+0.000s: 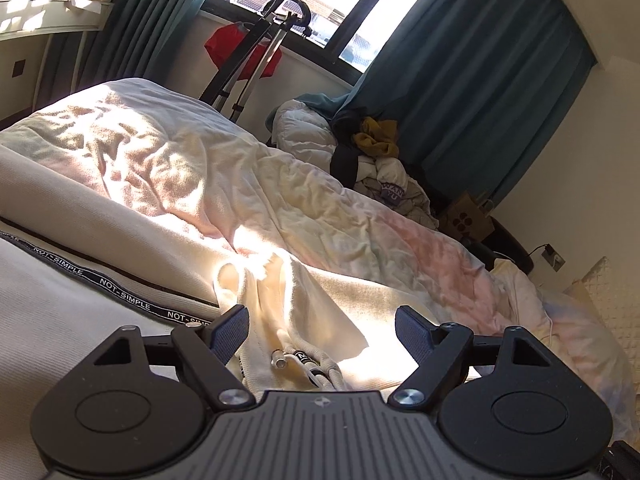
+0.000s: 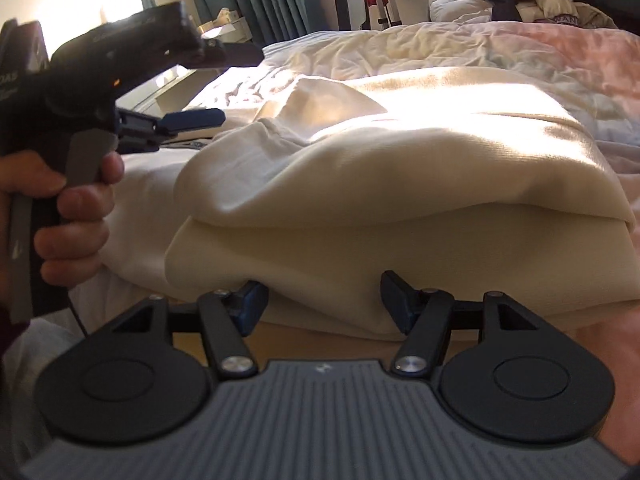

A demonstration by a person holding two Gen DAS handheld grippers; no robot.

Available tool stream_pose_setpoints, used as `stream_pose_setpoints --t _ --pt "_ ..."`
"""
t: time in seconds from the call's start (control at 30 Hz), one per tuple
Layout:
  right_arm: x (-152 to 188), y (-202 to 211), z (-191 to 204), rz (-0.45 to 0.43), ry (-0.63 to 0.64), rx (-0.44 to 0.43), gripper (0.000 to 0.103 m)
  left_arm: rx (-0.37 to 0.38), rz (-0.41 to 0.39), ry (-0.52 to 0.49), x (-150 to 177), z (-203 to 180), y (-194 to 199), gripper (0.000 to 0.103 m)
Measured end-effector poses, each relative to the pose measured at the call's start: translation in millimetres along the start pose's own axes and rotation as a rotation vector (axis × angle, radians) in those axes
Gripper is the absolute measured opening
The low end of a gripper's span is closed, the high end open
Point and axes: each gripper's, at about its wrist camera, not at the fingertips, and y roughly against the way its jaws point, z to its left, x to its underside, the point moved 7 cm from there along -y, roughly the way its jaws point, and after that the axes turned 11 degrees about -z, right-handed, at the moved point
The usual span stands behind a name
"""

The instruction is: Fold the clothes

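Right gripper (image 2: 324, 300) at 6 o'clock, jaws apart, nothing gripped, tips at near edge of folded cream garment (image 2: 400, 208) lying on bed (image 2: 540, 52). Left gripper (image 2: 224, 84) at 9 o'clock, held by hand (image 2: 76, 208), jaws wide, empty, above cream fabric with drawstring (image 1: 296, 360). Clothes pile (image 1: 380, 156) far at 1 o'clock by teal curtain (image 1: 480, 80).

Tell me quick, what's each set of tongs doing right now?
Left tongs: open, holding nothing, over the cream garment.
Right tongs: open, holding nothing, at the garment's folded edge.
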Motion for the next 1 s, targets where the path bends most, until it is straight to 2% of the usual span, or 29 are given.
stream_pose_setpoints --t 0.13,0.23,0.37,0.43,0.53,0.67,0.73,0.77,0.8,0.9,1.0 --pt "-17 24 -10 -0.064 -0.165 -0.053 0.065 0.029 0.002 0.026 4 -6 19 0.082" --pt "-31 39 -34 -0.12 -0.359 -0.08 0.066 0.041 0.008 0.037 10 -11 33 0.082" --pt "-39 43 -76 -0.185 -0.636 -0.081 0.067 0.054 0.026 0.044 18 -16 40 0.082" --pt "-34 38 -97 -0.19 -0.772 -0.083 0.067 0.055 0.038 0.036 23 -19 40 0.083" --pt "-31 30 -112 -0.203 -0.895 -0.097 0.066 0.052 0.08 0.002 36 -22 36 0.083" --pt "-38 23 -115 -0.235 -0.89 -0.095 0.066 0.034 0.107 -0.063 46 -26 29 0.082" --pt "-40 21 -118 -0.247 -0.874 -0.076 0.058 0.021 0.097 -0.093 44 -27 29 0.081" --pt "-41 21 -120 -0.256 -0.864 -0.067 0.043 0.023 0.085 -0.096 41 -28 30 0.081" --pt "-43 23 -121 -0.275 -0.849 -0.064 0.024 0.029 0.073 -0.096 38 -29 30 0.081" --pt "-50 31 -122 -0.326 -0.81 -0.061 0.013 0.043 0.077 -0.081 36 -30 30 0.08" --pt "-53 37 -123 -0.356 -0.791 -0.057 0.01 0.054 0.099 -0.078 39 -32 29 0.078"
